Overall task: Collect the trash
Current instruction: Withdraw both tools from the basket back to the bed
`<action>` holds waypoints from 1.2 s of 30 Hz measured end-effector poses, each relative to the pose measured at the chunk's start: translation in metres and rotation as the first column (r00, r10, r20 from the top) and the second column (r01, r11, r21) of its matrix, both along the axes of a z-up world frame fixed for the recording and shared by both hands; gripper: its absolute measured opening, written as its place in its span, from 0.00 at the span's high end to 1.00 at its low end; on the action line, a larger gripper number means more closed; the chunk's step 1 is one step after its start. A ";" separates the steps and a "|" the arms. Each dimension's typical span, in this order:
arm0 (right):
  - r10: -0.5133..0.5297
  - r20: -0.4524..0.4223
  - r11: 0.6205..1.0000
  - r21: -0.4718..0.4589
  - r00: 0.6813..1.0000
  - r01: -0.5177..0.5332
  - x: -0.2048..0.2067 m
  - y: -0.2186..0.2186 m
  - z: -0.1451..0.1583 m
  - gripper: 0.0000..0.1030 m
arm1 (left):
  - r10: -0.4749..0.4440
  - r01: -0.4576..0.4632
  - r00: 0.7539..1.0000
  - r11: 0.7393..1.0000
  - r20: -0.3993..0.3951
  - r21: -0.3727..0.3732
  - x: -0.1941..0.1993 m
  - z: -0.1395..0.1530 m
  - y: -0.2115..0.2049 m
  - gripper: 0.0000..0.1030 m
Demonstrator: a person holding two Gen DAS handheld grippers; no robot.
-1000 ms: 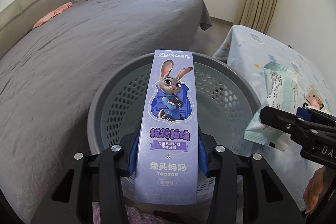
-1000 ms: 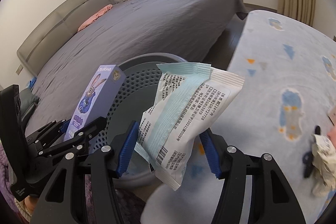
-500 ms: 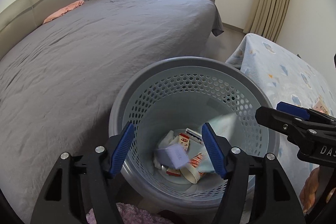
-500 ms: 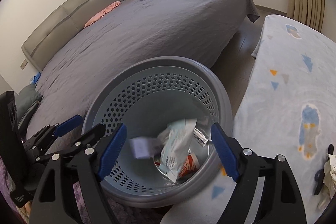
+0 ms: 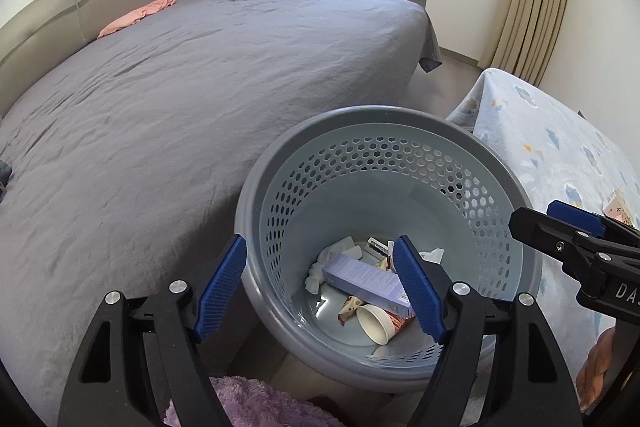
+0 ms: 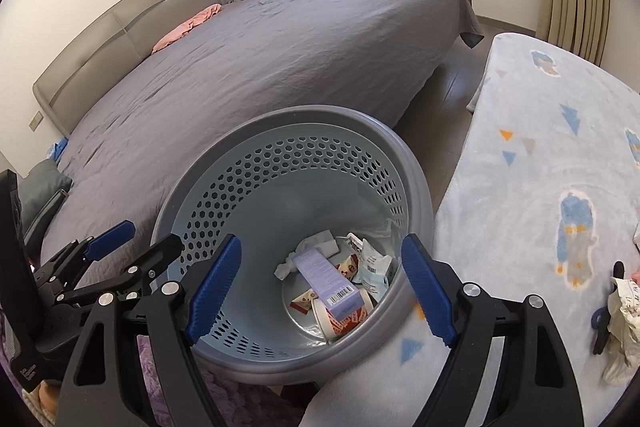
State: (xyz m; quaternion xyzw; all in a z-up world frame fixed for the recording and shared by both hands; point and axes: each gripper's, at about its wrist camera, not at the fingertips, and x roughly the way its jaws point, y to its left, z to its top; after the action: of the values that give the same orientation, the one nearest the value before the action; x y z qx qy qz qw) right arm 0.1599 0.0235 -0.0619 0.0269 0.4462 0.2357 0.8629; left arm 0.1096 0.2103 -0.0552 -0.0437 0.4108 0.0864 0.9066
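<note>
Over basket (image 5: 256, 187), both claws wide open, empty; only right view shows crumpled paper (image 6: 622, 311) on blanket (image 6: 540, 167).

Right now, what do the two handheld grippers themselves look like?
Both match: the left gripper and right gripper have black angular frames with triangular cut-outs, silver screw heads, and ribbed blue pads on the fingers. White lettering "DA" marks the right one's side. No cables visible.

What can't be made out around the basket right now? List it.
- Purple box, left wrist view: its far end is hidden behind the left gripper's blue pad.
- Crumpled paper, right wrist view: cut off by the image edge.
- Basket floor, right wrist view: near part hidden by its own wall.
</note>
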 end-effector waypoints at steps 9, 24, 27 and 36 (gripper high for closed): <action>-0.016 0.013 1.000 -0.013 1.000 0.017 -0.013 -0.003 0.008 0.24 | 0.023 -0.023 0.999 1.000 0.028 0.011 -0.015 0.011 0.003 0.15; -0.056 0.041 0.998 -0.022 0.998 0.057 -0.048 -0.021 0.021 0.24 | 0.033 -0.035 0.997 0.999 0.071 0.020 -0.045 0.029 0.000 0.10; -0.065 0.044 0.998 -0.023 0.997 0.066 -0.055 -0.025 0.022 0.24 | 0.030 -0.032 0.997 0.999 0.073 0.020 -0.048 0.031 -0.002 0.10; -0.093 0.053 0.995 -0.020 0.994 0.094 -0.070 -0.048 0.026 0.24 | 0.005 -0.007 0.997 1.000 0.083 0.020 -0.056 0.034 -0.021 0.08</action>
State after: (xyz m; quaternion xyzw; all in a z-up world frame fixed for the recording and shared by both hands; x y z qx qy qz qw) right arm 0.0895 -0.0244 -0.0360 0.0322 0.4247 0.1905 0.8845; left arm 0.0532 0.1896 -0.0215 -0.0391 0.3718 0.0916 0.9229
